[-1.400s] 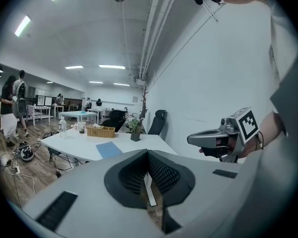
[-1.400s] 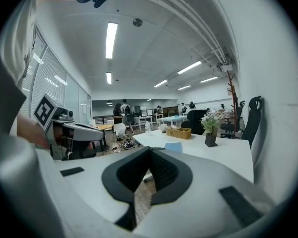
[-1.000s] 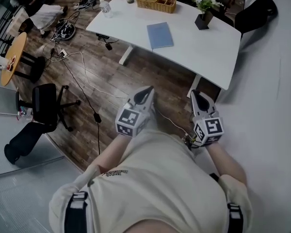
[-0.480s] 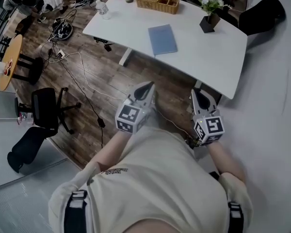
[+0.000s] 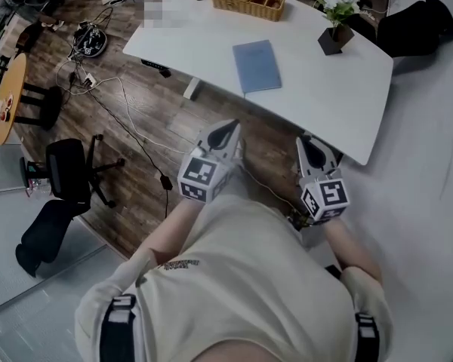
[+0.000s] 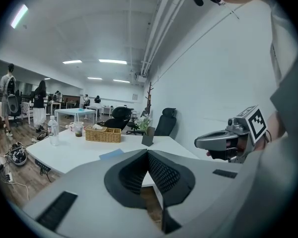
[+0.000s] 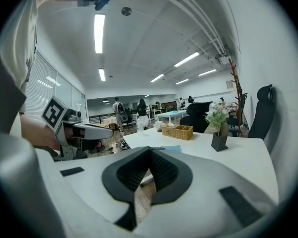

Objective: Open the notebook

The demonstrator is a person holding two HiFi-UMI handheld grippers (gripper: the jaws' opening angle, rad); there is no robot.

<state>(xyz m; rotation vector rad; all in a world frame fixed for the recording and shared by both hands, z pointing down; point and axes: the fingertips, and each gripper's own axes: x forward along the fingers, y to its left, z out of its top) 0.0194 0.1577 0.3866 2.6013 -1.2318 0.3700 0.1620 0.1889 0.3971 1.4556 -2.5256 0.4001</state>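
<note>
At the left of the head view, the left gripper (image 5: 225, 132) hangs before the person's chest, jaws together on nothing, well short of the white table (image 5: 204, 44). Further right, the closed blue notebook (image 5: 257, 66) lies flat toward the table's nearer edge, untouched. The right gripper (image 5: 309, 148) is likewise pressed shut and empty. Judged from here, the thin cover may slip off closed tips, the unpinned book may skid on the smooth top, and a wide right reach could tip the potted plant (image 5: 337, 32)
</note>
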